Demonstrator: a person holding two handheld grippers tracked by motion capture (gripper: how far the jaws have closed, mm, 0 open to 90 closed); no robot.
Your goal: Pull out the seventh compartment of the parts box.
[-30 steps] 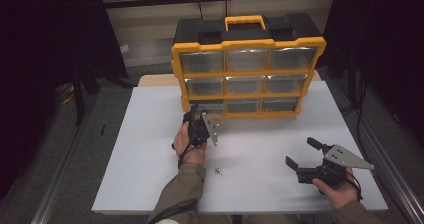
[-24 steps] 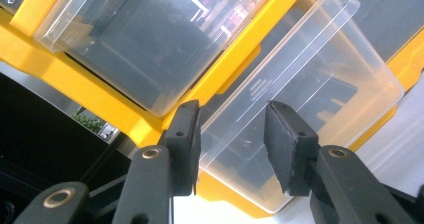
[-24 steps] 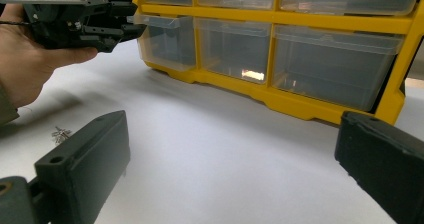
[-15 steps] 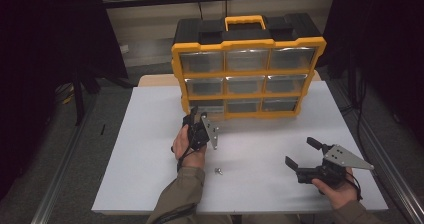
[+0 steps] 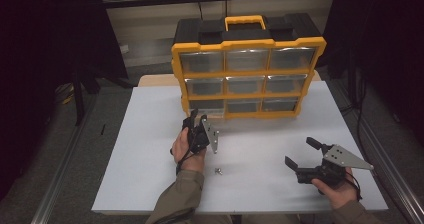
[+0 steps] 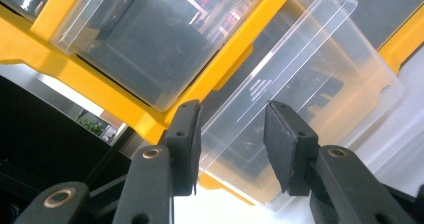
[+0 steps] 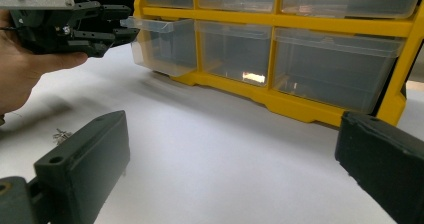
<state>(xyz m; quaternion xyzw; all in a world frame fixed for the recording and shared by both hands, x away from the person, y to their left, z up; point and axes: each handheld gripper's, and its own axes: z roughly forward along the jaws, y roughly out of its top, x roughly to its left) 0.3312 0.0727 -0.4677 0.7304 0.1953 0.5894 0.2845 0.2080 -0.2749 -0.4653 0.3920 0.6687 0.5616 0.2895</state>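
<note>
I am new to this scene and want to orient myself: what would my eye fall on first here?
First, the yellow drawer cabinet at the far edge of the white table, with nine clear drawers. Next, the left tool at the bottom-left drawer, which is pulled slightly out. The right tool rests open at the near right.

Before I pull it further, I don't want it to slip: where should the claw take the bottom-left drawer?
Grip the bottom-left drawer by its projecting front lip, coming straight from the front. It juts slightly from the yellow organizer; the left claw is open there.
</note>
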